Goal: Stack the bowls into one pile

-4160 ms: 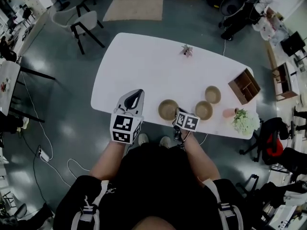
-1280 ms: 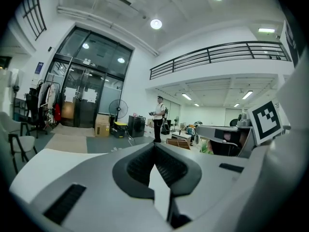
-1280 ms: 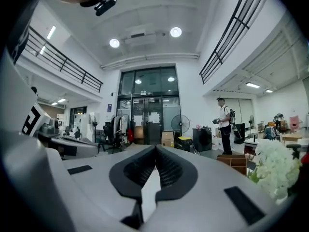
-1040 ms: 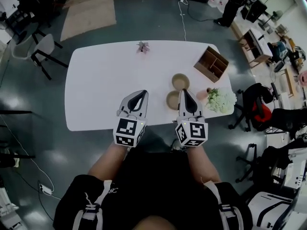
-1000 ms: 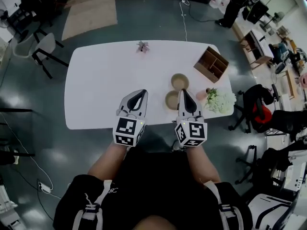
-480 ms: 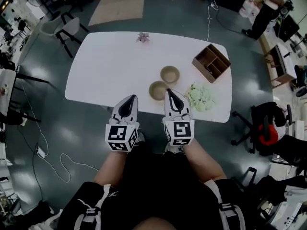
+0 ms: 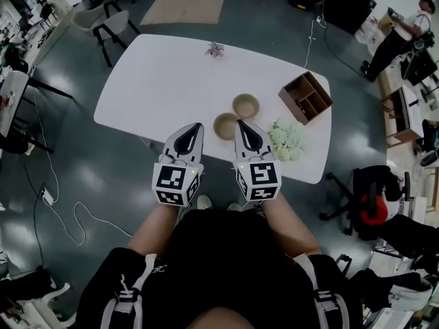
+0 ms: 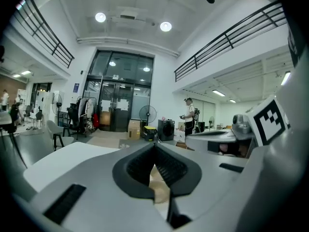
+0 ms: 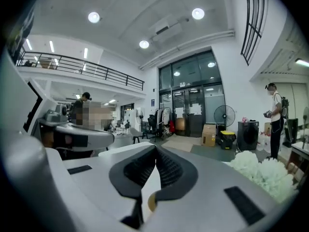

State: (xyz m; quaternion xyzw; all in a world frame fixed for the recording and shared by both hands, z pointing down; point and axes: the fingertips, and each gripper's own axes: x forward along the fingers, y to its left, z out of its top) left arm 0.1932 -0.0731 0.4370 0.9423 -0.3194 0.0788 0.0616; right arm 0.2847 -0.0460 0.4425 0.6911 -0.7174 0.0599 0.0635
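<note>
Two tan bowl spots show on the white table: a near bowl and a farther bowl. I cannot tell which of them is a stack. My left gripper is shut and empty, just left of the near bowl at the table's front edge. My right gripper is shut and empty too, just right of that bowl. In the left gripper view the jaws meet, and a sliver of tan bowl shows behind them. The right gripper view shows its gripper shut, with a tan bowl rim below.
A wooden compartment box stands at the table's right end. A bunch of white flowers lies right of my right gripper. A small potted plant sits at the far edge. Chairs and a person are beyond the table.
The head view has swung round the table. Both grippers turned with it and stayed shut at the front edge. Three separate bowls showed four seconds ago; now there are two spots.
</note>
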